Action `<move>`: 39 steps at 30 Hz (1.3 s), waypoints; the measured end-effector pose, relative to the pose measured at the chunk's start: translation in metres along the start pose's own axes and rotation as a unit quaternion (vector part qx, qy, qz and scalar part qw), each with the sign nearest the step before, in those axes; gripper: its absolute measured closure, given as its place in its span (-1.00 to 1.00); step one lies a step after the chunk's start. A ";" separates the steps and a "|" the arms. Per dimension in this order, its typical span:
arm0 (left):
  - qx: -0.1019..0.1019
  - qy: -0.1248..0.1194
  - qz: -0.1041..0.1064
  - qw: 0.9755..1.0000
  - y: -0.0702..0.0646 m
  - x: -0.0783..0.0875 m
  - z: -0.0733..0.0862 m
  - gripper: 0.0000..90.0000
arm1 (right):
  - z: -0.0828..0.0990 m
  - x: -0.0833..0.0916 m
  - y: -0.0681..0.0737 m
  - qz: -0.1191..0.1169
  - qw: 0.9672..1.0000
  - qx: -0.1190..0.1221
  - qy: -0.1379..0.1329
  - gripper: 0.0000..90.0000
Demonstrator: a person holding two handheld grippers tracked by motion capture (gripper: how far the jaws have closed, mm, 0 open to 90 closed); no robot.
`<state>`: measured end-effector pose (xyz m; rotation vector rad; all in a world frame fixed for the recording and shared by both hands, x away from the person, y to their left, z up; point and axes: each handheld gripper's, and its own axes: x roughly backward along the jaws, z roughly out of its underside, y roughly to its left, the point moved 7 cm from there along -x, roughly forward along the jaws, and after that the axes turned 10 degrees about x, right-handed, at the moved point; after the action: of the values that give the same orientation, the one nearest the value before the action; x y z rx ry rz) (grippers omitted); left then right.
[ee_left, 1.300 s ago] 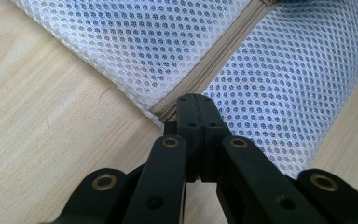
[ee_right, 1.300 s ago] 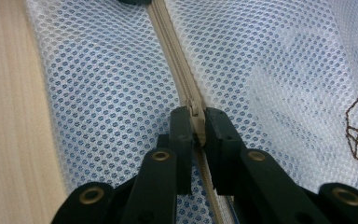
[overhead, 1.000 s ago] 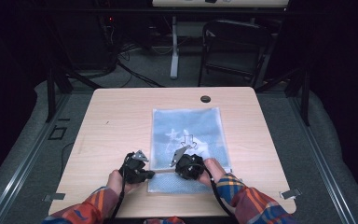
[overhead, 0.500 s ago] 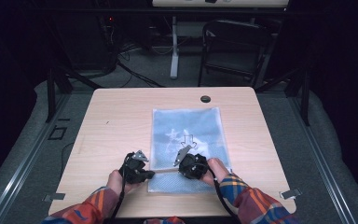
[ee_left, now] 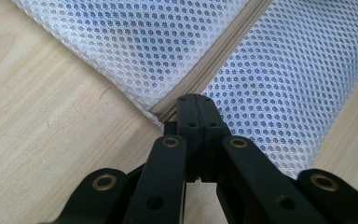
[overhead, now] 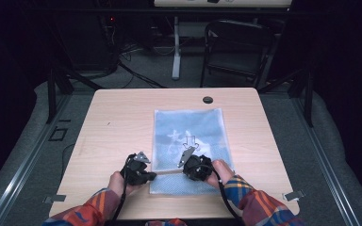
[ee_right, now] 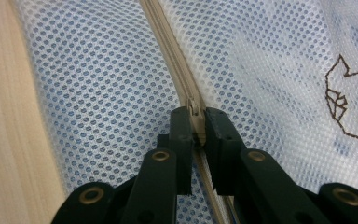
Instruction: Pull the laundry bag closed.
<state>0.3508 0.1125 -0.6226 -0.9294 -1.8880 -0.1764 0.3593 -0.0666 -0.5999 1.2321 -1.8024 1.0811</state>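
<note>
A white-blue mesh bag (overhead: 188, 127) lies flat on the wooden table (overhead: 118, 122), with a beige zip (overhead: 168, 173) along its near edge. My left gripper (overhead: 152, 175) is shut at the bag's left corner, its tips (ee_left: 193, 100) pinched together on the end of the zip (ee_left: 214, 60). My right gripper (overhead: 183, 172) is further right along the same zip and points towards the left one. Its jaws (ee_right: 196, 122) are shut on the zip slider (ee_right: 195, 106). A brown stitched emblem (ee_right: 347, 105) marks the mesh (ee_right: 102, 79) beside it.
A black round grommet (overhead: 208, 100) sits in the table near its far edge. Behind the table stand a dark chair (overhead: 238, 44) and a white post (overhead: 176, 47) on the floor. Bare wood stretches left of the bag. Plaid sleeves (overhead: 259, 205) come in from the bottom.
My right gripper has edged slightly to the right along the zip. The left gripper and the bag have stayed put.
</note>
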 end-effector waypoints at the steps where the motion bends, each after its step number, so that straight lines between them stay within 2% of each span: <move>1: 0.000 0.000 0.000 1.000 0.000 0.000 0.000 1.00 | 0.000 0.000 0.000 0.000 1.000 -0.001 -0.001 0.82; 20: 0.002 0.000 0.001 1.000 0.000 0.000 0.000 1.00 | 0.013 0.006 -0.003 0.001 1.000 -0.010 0.012 0.82; 39: -0.001 0.003 0.001 1.000 0.001 0.000 0.000 1.00 | 0.022 0.010 -0.005 0.007 1.000 -0.019 0.014 0.82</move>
<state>0.3510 0.1133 -0.6225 -0.9317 -1.8824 -0.1792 0.3593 -0.0915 -0.5990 1.1775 -1.8050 1.0616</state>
